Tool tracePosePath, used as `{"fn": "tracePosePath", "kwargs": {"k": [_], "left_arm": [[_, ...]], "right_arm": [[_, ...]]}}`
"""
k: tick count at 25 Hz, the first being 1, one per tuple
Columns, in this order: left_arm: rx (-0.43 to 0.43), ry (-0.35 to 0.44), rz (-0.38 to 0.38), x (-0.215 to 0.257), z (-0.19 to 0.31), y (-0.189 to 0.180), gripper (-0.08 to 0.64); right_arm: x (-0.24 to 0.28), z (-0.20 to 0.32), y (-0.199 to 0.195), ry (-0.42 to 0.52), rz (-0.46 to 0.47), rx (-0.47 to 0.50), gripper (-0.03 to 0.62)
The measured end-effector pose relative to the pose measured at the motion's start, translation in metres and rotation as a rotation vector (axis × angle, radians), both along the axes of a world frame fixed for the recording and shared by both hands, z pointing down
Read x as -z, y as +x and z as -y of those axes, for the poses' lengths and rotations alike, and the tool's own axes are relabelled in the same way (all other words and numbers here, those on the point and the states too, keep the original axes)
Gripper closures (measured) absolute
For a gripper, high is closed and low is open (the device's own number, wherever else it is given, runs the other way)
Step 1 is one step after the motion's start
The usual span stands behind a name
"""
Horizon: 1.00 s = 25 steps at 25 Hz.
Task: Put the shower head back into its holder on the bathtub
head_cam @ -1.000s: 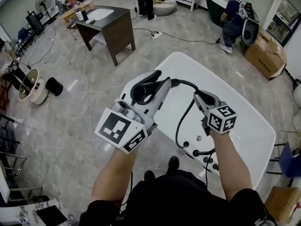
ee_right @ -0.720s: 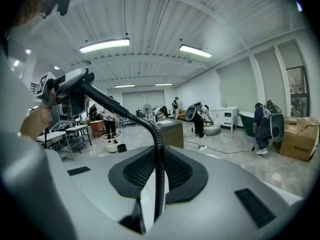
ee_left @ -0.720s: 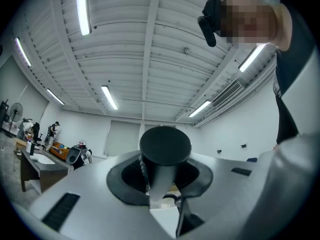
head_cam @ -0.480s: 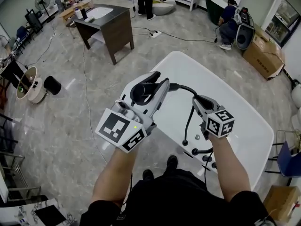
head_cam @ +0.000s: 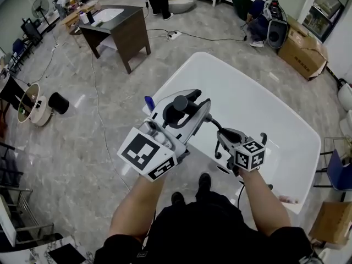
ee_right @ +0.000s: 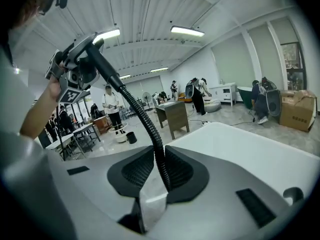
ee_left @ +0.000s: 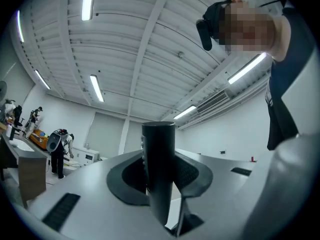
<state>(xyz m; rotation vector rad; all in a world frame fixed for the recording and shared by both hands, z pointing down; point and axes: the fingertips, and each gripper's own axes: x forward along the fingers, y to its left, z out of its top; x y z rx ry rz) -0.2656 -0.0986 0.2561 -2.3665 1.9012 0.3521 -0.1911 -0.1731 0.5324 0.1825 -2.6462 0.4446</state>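
Note:
My left gripper (head_cam: 188, 100) is shut on the black shower head (head_cam: 179, 105) and holds it above the near left edge of the white bathtub (head_cam: 264, 103). Its dark handle (ee_left: 159, 174) stands upright between the pads. A black ribbed hose (head_cam: 212, 123) runs from the head down to my right gripper (head_cam: 221, 141). In the right gripper view the hose (ee_right: 159, 159) passes between the pads, which touch it on both sides while the jaws are opening. Higher up in that view are the left gripper (ee_right: 70, 81) and the shower head (ee_right: 86, 64). Black fittings (head_cam: 263, 139) on the tub's near rim are partly hidden behind my right hand.
A brown desk (head_cam: 124, 32) stands on the grey floor beyond the tub, with cables trailing around it. People work at the back of the room near a cardboard box (head_cam: 300, 54). A spool (head_cam: 33, 106) and a black can (head_cam: 58, 102) sit at the left.
Both grippers have come down and nearer to the tub's near rim. The right gripper dropped more, and the hose loop between the two hands has shortened.

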Motion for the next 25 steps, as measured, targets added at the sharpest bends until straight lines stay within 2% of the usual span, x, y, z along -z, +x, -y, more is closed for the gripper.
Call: {"fn": "tracePosePath", "kwargs": {"k": [6, 13, 18, 25], "left_arm": [[-0.094, -0.004, -0.01, -0.009, -0.023, 0.035, 0.448], [-0.14, -0.053, 0.015, -0.021, -0.035, 0.064, 0.448], [-0.123, -0.11, 0.051, -0.036, -0.03, 0.087, 0.448], [-0.086, -0.181, 0.073, -0.059, -0.01, 0.119, 0.448]], "right_arm": [[-0.016, -0.036, 0.036, -0.031, -0.031, -0.038, 0.488], [-0.024, -0.058, 0.09, -0.078, -0.045, -0.133, 0.492], [0.002, -0.055, 0.119, -0.058, 0.029, -0.178, 0.514], [0.06, -0.053, 0.146, 0.005, 0.164, -0.149, 0.542]]}}
